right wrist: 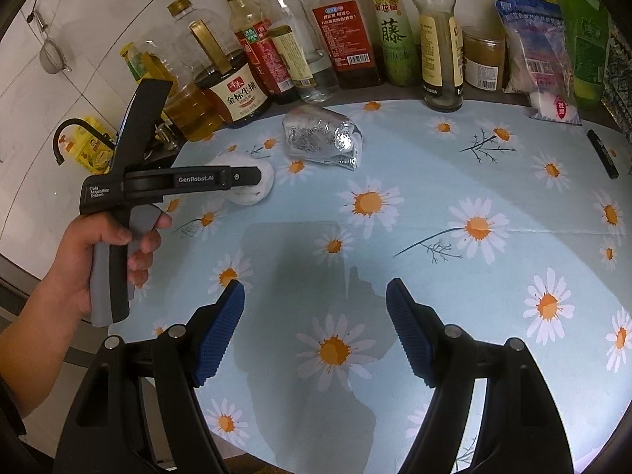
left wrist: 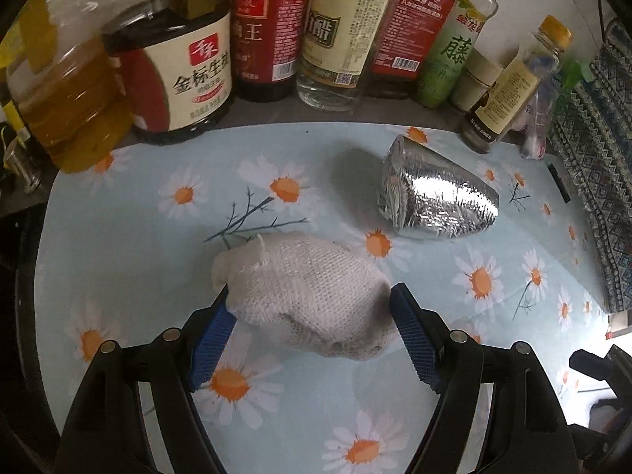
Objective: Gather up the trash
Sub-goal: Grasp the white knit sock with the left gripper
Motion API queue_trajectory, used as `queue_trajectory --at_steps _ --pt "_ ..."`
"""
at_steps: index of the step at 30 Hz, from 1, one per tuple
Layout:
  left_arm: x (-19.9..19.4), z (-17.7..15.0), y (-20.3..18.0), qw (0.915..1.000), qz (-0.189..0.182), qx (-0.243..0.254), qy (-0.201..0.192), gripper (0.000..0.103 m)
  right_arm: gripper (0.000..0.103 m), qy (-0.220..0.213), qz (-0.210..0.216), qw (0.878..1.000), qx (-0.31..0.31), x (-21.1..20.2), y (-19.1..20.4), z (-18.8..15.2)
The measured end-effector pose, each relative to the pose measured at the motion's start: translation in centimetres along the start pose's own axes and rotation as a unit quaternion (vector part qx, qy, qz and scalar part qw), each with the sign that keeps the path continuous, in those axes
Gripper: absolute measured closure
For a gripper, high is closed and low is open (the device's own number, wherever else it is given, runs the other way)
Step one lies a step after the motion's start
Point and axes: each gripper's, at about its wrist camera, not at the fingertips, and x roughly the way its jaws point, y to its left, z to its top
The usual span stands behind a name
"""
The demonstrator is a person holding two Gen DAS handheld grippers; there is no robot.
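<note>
Two scraps, woven wad (left wrist: 312, 296), crinkled foil (conical) (left wrist: 438, 193)

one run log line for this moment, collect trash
left hand-held gripper: open, straddling white cloth wad | right hand-held gripper: open, empty | foil wrapper: on tablecloth, untouched

The left hand-held gripper (left wrist: 312, 308) straddles a white woven cloth wad (left wrist: 304, 296) on the daisy-patterned desk (left wrist: 138, 237), blue pads open beside it. A crumpled foil bundle (left wrist: 438, 193) lies nearer the bottles (left wrist: 276, 31) lining the desk's far edge.
</note>
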Motion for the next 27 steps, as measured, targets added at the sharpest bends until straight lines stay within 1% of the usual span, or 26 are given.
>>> queue_trajectory --at_steps 5,6,7,9,14,16,17,20,23,27 --pt "0.6 0.4 0.1 1.0 0.003 0.005 -0.001 0.029 0.029 0.001 0.003 1.0 0.002 0.3 0.0 0.3" --pt "0.8 0.4 0.1 1.0 0.0 0.006 0.0 0.032 0.029 0.001 0.003 1.0 0.003 0.3 0.0 0.2" --pt "1.0 0.4 0.1 1.0 -0.002 0.008 0.002 0.037 0.029 0.002 0.003 1.0 0.003 0.4 -0.1 0.3" --pt "1.0 0.5 0.1 0.9999 -0.004 0.01 0.0 0.041 0.029 0.003 0.003 1.0 0.006 0.5 -0.2 0.3" --pt "1.0 0.7 0.2 0.9997 -0.013 0.018 -0.004 0.056 0.029 0.004 0.002 1.0 0.008 0.8 -0.1 0.3" --pt "0.9 0.7 0.1 0.9996 -0.016 0.022 -0.006 0.061 0.029 0.004 0.002 1.0 0.006 0.9 0.1 0.3" --pt "0.8 0.6 0.2 0.9996 -0.017 0.021 -0.007 0.065 0.029 0.003 0.002 1.0 0.005 1.0 0.2 0.3" --pt "0.4 0.6 0.2 0.9994 -0.019 0.024 -0.012 0.072 0.029 0.003 0.001 1.0 -0.004 1.1 0.5 0.7" --pt "-0.2 0.5 0.2 0.9992 -0.021 0.03 -0.016 0.076 0.029 0.001 -0.003 1.0 -0.021 1.4 0.8 1.7" --pt "-1.0 0.0 0.1 0.9991 -0.021 0.031 -0.018 0.077 0.029 -0.009 -0.005 0.999 -0.037 1.6 1.1 3.3"
